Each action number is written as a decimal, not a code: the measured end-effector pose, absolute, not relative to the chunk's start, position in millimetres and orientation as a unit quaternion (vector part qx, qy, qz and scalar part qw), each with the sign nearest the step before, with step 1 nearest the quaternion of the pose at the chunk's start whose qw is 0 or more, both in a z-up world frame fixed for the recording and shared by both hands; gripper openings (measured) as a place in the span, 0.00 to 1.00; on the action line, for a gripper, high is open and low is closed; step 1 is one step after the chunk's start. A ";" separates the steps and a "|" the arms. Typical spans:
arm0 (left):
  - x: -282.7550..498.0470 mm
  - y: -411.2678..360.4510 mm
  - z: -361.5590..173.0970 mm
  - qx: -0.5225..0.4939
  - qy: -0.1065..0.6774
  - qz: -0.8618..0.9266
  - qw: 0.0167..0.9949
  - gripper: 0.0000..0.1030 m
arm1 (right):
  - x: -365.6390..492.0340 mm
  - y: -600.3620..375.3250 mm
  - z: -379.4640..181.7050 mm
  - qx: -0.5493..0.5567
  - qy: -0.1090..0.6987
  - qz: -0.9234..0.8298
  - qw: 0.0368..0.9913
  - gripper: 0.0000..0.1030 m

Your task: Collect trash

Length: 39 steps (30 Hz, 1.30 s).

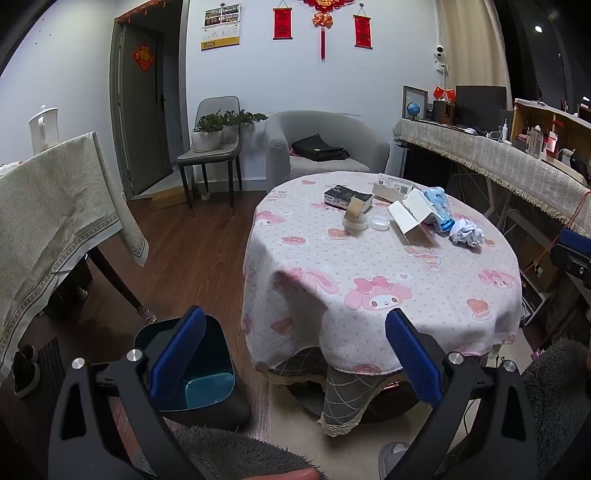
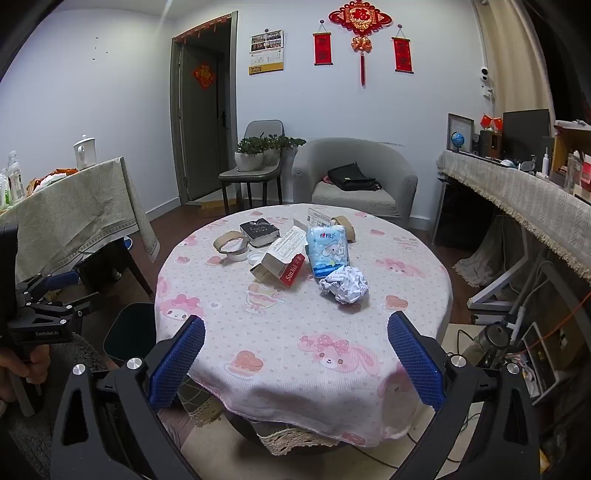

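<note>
both grippers hang short of the table (image 2: 295,332) with nothing between their blue pads: the right gripper (image 2: 295,354) spread wide and aimed at the litter, the left gripper (image 1: 295,354) equally wide, held lower by the near left edge above the open trash bin (image 1: 207,373) on the floor, probably so scraps can drop straight in. the trash sits toward the far right of the table: a crumpled paper ball (image 2: 344,285) nearest, loose and creased, just beside a blue tissue pack (image 2: 328,251) and a torn cardboard box (image 2: 280,264).

Home living room, armchair (image 2: 354,177), clothed round table (image 2: 295,332), red wall decorations (image 2: 360,22)
</note>
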<state>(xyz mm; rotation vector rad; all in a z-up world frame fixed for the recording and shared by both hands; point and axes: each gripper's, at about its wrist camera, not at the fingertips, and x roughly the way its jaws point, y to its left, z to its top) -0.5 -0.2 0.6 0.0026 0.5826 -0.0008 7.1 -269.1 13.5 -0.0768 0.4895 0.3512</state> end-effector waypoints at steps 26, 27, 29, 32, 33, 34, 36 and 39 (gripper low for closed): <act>-0.1 0.1 0.1 0.000 0.287 -0.001 0.958 0.97 | 8.0 -269.1 12.9 -0.037 0.244 0.173 0.954 0.98; -0.2 0.1 0.2 0.000 0.287 -0.001 0.958 0.97 | 8.0 -269.1 12.9 -0.036 0.244 0.173 0.954 0.98; -0.2 0.1 0.3 0.001 0.288 0.000 0.958 0.97 | 8.2 -269.0 12.9 -0.036 0.244 0.173 0.953 0.98; -0.1 0.2 0.1 0.000 0.287 -0.001 0.958 0.97 | 8.1 -268.9 12.7 -0.037 0.244 0.173 0.953 0.98; -0.2 0.1 0.1 0.000 0.287 -0.001 0.958 0.97 | 8.2 -268.9 12.6 -0.037 0.244 0.173 0.953 0.98; -0.2 0.1 0.1 0.000 0.287 -0.001 0.958 0.97 | 8.3 -268.9 12.5 -0.037 0.245 0.173 0.953 0.98; -0.1 0.0 0.1 0.000 0.287 0.000 0.958 0.97 | 8.3 -268.9 12.4 -0.037 0.245 0.173 0.953 0.98; -0.2 0.1 0.1 0.000 0.287 -0.001 0.958 0.97 | 8.4 -268.9 12.1 -0.037 0.245 0.173 0.953 0.98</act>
